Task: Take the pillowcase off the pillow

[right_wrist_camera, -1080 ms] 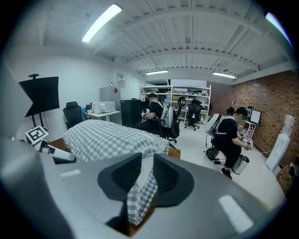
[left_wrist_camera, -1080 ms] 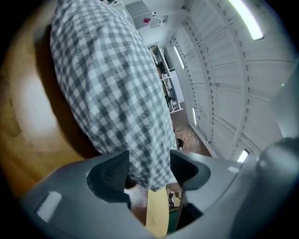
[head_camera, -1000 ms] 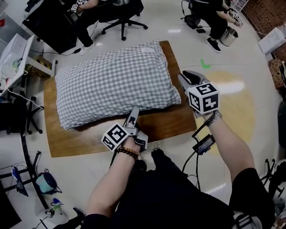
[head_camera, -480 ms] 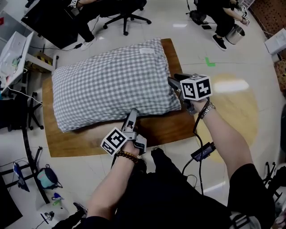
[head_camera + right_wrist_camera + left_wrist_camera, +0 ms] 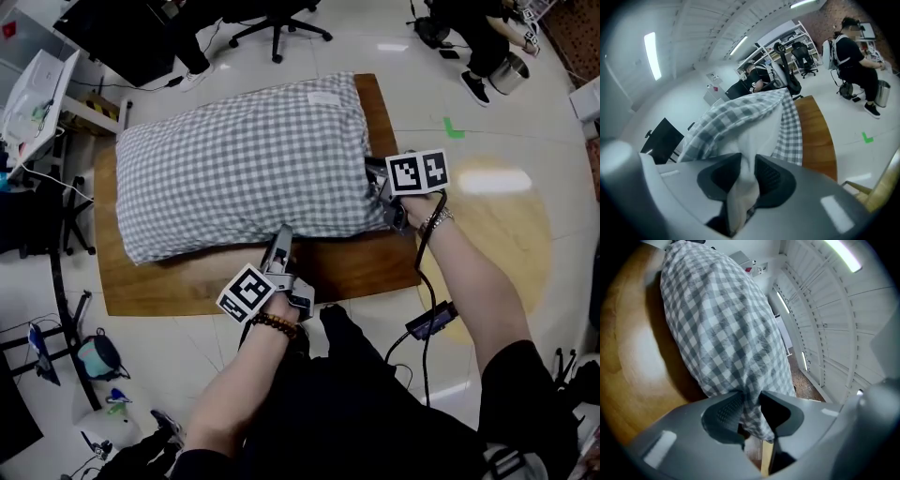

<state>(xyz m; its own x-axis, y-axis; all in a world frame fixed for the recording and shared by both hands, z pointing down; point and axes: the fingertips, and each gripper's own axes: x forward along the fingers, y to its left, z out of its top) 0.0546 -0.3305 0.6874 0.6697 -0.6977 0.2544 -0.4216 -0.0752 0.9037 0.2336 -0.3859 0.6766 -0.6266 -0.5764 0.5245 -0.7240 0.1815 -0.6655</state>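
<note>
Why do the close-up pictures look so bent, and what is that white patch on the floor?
Left gripper view: wide-angle lens curves the ceiling beams, corners go dark. Right gripper view: same bulge, lamp washed out. Head view: reflected glare on the glossy floor.

Checked pillow (image 5: 244,169) lies on wooden desk (image 5: 169,281). Left tool (image 5: 281,234) at its near edge, right tool (image 5: 375,184) at its right end. Both tools' jaws have just been closing, pillow fabric between them.
</note>
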